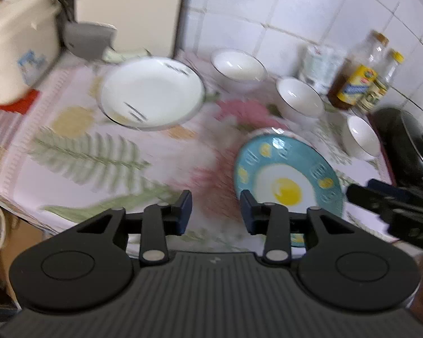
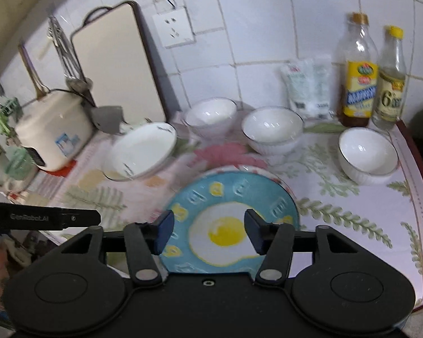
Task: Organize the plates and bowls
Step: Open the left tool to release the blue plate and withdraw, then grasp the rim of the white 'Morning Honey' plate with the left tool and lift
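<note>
A teal plate with a fried-egg picture (image 1: 289,173) (image 2: 231,211) lies on the floral tablecloth near its front edge, seemingly on another plate whose rim shows behind it. A white plate (image 1: 152,93) (image 2: 143,150) sits further back to the left. Three white bowls stand along the back: one (image 1: 238,66) (image 2: 210,115), one (image 1: 299,95) (image 2: 272,126), one at the right (image 1: 361,136) (image 2: 366,153). My left gripper (image 1: 215,211) hovers open over the cloth, left of the teal plate. Above that plate my right gripper (image 2: 208,231) is open, with nothing between its pads.
A cream rice cooker (image 1: 17,53) (image 2: 55,138) stands at the left, a cutting board (image 2: 118,64) leans on the tiled wall. Two bottles (image 2: 358,73) and a white bag (image 2: 307,87) stand at the back right. A dark pan (image 1: 406,140) lies past the right edge.
</note>
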`<action>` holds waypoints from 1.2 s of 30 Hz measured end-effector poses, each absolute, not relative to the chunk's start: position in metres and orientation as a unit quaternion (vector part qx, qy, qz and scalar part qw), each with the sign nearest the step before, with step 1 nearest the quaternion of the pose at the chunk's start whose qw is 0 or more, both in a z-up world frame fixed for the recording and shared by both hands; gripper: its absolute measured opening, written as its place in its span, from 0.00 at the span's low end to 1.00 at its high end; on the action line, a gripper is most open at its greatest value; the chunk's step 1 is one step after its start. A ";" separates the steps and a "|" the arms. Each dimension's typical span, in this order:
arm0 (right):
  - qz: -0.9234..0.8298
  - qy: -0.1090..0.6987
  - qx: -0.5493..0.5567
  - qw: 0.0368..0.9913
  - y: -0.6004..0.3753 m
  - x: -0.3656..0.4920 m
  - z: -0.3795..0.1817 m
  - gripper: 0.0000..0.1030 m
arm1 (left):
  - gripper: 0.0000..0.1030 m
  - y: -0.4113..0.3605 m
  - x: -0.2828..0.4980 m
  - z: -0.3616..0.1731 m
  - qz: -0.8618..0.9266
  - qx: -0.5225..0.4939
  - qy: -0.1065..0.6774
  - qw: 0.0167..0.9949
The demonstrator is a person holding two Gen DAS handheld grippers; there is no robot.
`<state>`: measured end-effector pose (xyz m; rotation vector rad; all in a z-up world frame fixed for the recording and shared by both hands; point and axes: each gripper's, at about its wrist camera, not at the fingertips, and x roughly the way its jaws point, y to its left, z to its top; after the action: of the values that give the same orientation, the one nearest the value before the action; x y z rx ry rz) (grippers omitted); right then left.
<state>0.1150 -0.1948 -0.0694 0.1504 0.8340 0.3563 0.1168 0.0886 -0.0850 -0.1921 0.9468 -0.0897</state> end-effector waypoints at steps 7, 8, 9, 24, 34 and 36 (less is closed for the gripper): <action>0.215 0.392 0.089 0.890 -0.175 0.121 -0.050 0.63 | 0.47 0.128 0.116 -0.072 -0.033 -0.089 0.425 0.900; 0.221 0.390 0.090 0.889 -0.172 0.122 -0.049 0.63 | 0.48 0.132 0.117 -0.072 -0.032 -0.087 0.421 0.902; 0.226 0.389 0.092 0.888 -0.168 0.124 -0.048 0.63 | 0.48 0.137 0.119 -0.072 -0.032 -0.087 0.418 0.904; 0.281 0.391 0.100 0.871 -0.115 0.162 -0.062 0.64 | 0.53 0.184 0.157 -0.096 -0.017 -0.101 0.406 0.908; 0.282 0.412 0.172 0.849 -0.076 0.224 -0.109 0.63 | 0.53 0.210 0.202 -0.132 0.012 -0.127 0.395 0.910; 0.272 0.420 0.190 0.845 -0.068 0.236 -0.123 0.64 | 0.53 0.214 0.211 -0.141 0.017 -0.128 0.396 0.909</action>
<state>0.2365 -0.0684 -0.1234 0.4004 0.8871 0.5748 0.2109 0.2140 -0.1410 -0.2634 0.8165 0.0356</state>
